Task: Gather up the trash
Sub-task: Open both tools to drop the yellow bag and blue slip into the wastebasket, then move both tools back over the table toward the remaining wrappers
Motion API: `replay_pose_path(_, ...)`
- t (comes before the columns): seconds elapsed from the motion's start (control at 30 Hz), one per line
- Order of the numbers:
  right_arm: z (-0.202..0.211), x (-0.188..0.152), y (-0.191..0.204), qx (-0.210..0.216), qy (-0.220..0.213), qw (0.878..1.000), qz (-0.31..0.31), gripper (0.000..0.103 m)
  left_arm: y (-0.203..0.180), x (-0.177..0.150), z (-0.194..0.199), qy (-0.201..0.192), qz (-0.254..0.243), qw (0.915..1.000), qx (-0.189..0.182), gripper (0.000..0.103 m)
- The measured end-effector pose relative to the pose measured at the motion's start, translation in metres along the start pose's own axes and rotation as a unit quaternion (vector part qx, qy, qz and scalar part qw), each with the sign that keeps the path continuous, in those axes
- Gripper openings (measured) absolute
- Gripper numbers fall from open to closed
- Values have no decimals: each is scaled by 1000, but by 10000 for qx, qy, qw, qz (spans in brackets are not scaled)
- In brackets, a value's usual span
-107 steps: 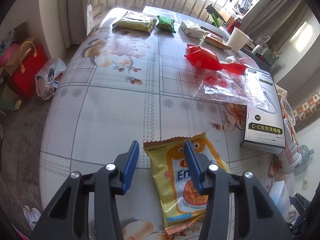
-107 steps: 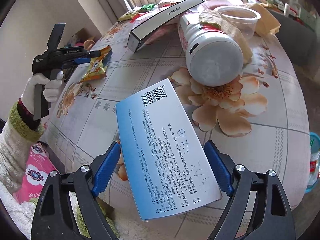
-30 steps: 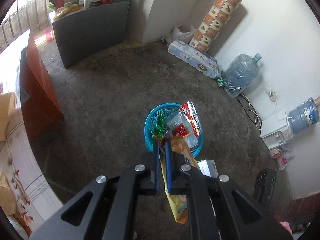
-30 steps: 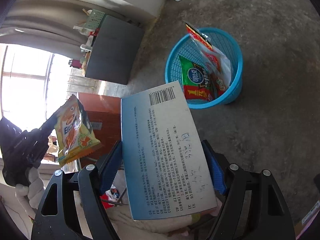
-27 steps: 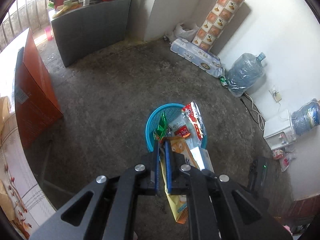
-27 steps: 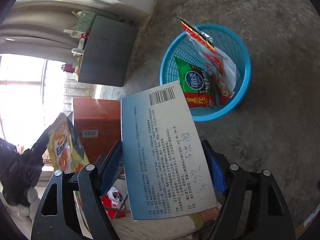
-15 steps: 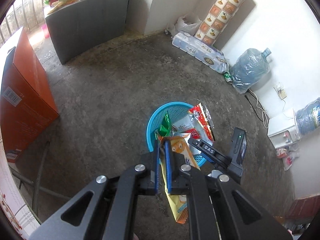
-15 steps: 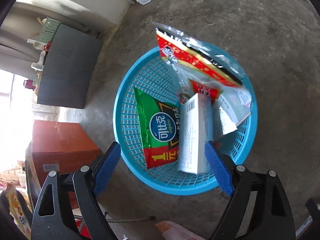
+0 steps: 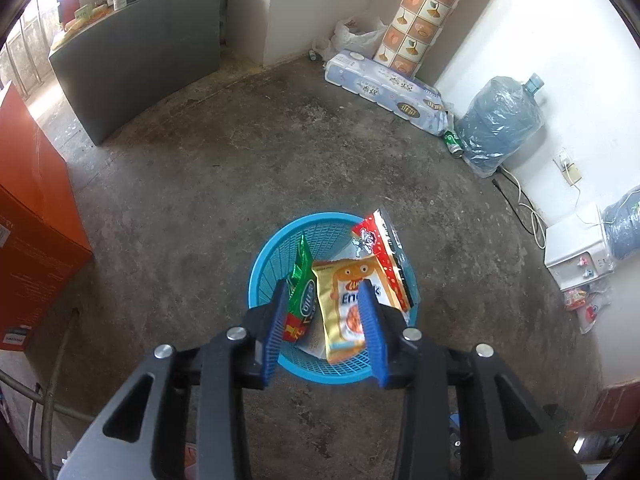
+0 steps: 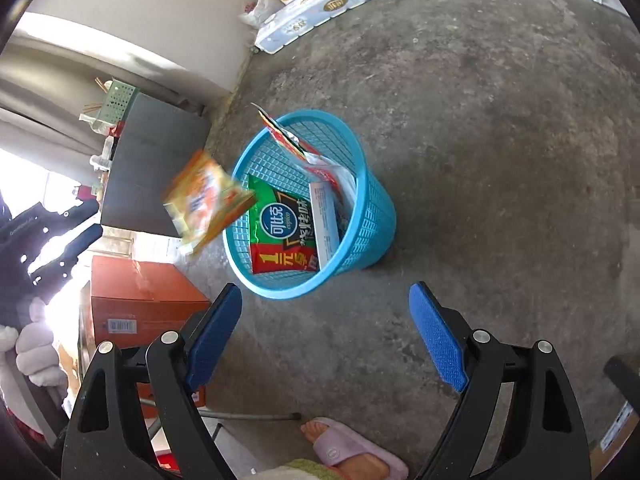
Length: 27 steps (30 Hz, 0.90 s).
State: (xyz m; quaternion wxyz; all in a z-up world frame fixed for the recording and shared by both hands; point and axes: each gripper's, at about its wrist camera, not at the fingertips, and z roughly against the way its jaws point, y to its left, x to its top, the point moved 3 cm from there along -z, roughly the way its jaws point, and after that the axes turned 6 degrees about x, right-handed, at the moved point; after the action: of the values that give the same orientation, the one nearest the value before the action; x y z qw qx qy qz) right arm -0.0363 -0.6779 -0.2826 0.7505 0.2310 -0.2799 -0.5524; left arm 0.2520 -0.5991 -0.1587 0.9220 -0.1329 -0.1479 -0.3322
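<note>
left wrist view: left gripper [image 9: 326, 322] tilted down over blue basket [image 9: 272, 258], jaws just opening, yellow snack bag [image 9: 346, 308] loose; right gripper [image 10: 326, 334] wide, empty.

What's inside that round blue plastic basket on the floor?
In the blue mesh basket: a green-and-red snack bag, a white carton, and a red-and-white wrapper poking above the rim. Anything beneath them is covered.

On the yellow-orange foil snack bag [image 9: 345, 305] dropping into the blue mesh plastic basket [image 9: 267, 276], I can read only the blue letters "Ene"; one blue pad hides what follows. From the right wrist view, the green-and-red crisp packet [image 10: 280, 232] inside carries "可比克" in a blue oval and a large yellow "1元" on its red band. The orange cardboard box [image 10: 136, 296] bears a barcode label, digits too small to read.
</note>
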Motion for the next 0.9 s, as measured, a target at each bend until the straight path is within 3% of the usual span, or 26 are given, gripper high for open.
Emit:
replay_pose_path(0.07,1,-9,-5,-82,27,10000,-23,82,2,-7,10,16,-40,9999,-122,41)
replay_pose_path(0.23,5,-22,-5,-94,140,9999,12,82,20,-28,63,-192,-389,9990,69,42)
replay_pose_path(0.47,34,-29,42,262,-111,9974,655,81,65,-84,168,-702,-390,9968,-30,51)
replay_pose_path(0.67,66,-44,97,647,-167,9877,1411,82,110,-158,244,-1181,-66,9927,-224,56)
replay_pose_path(0.9,94,-79,155,1194,50,9667,2262,82,185,-241,306,-1674,741,9831,44,58)
